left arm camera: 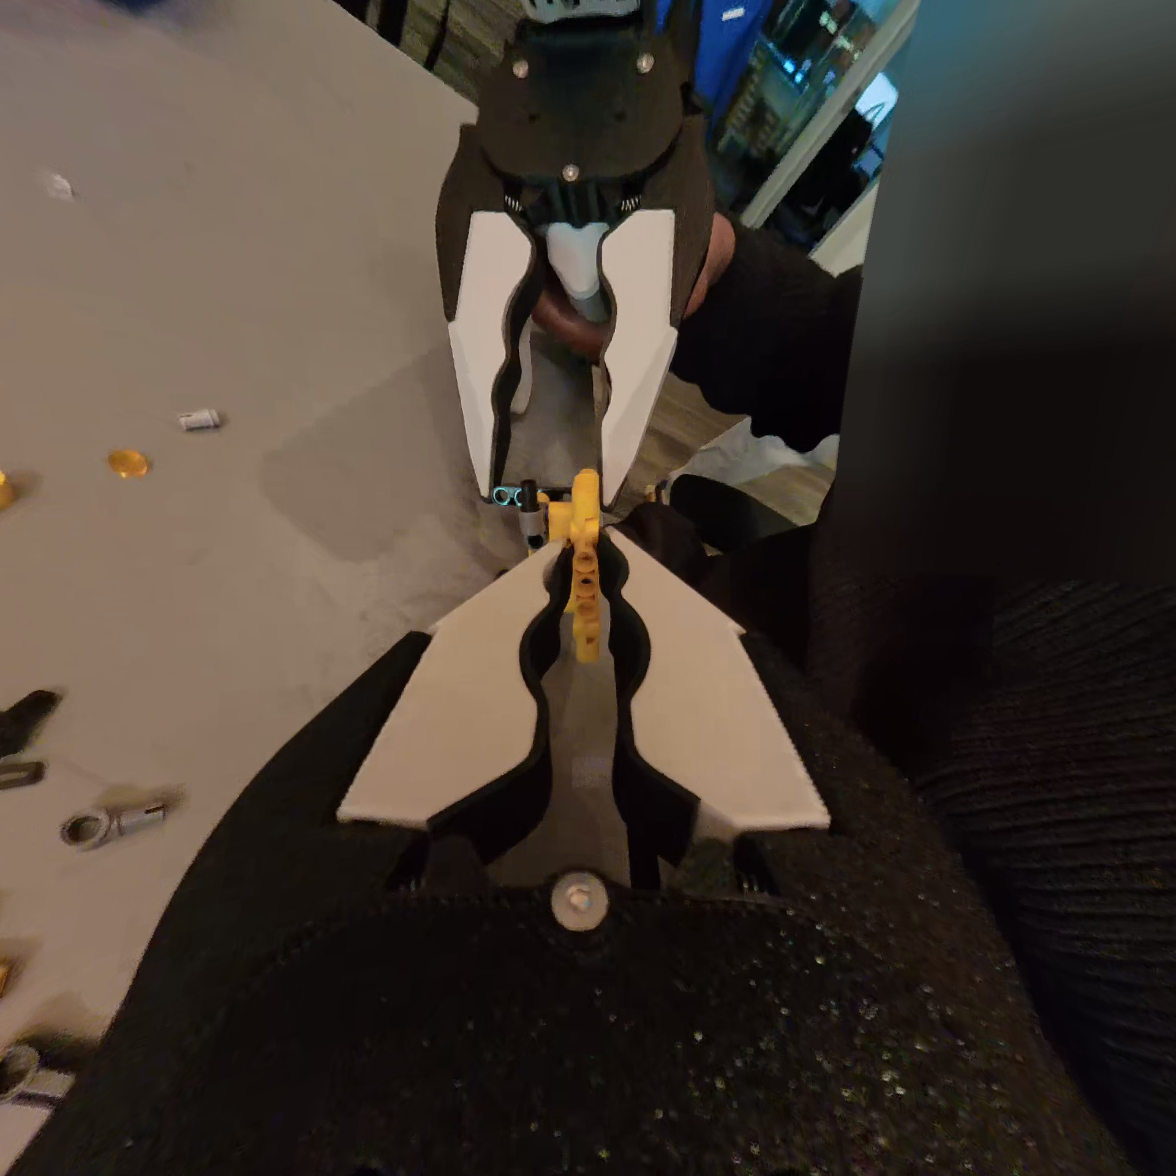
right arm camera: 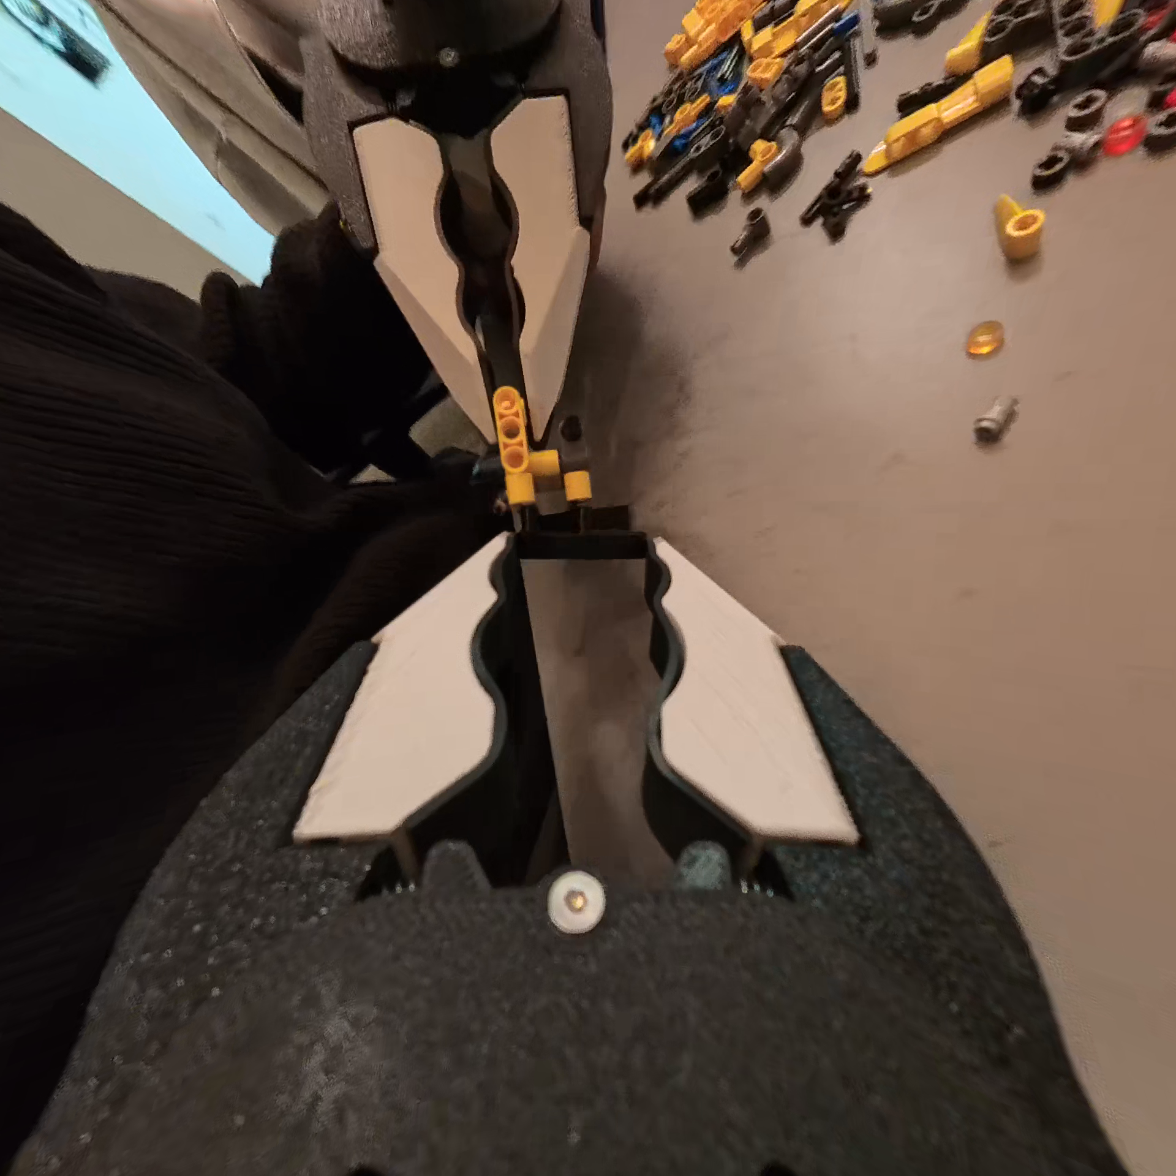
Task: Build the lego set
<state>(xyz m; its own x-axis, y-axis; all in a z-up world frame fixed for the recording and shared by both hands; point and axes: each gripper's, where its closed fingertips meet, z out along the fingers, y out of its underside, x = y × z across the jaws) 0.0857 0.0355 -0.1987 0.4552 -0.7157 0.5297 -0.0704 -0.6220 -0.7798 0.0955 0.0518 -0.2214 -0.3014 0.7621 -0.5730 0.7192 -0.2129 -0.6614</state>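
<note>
Two hand-held grippers (left arm camera: 580,560) (right arm camera: 582,541) meeting, loose bricks (right arm camera: 795,83) beside, perhaps blurred

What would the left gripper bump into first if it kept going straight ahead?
Probably the right gripper, which faces it almost tip to tip. The left gripper is shut on a yellow beam, part of the small brick assembly both seem to hold.

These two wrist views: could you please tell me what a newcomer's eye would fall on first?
The two tools meet tip to tip above the table edge, joined by a small brick assembly. The left tool is shut on its yellow beam; the right tool grips its black end. A pile of loose bricks lies on the table beyond.
</note>
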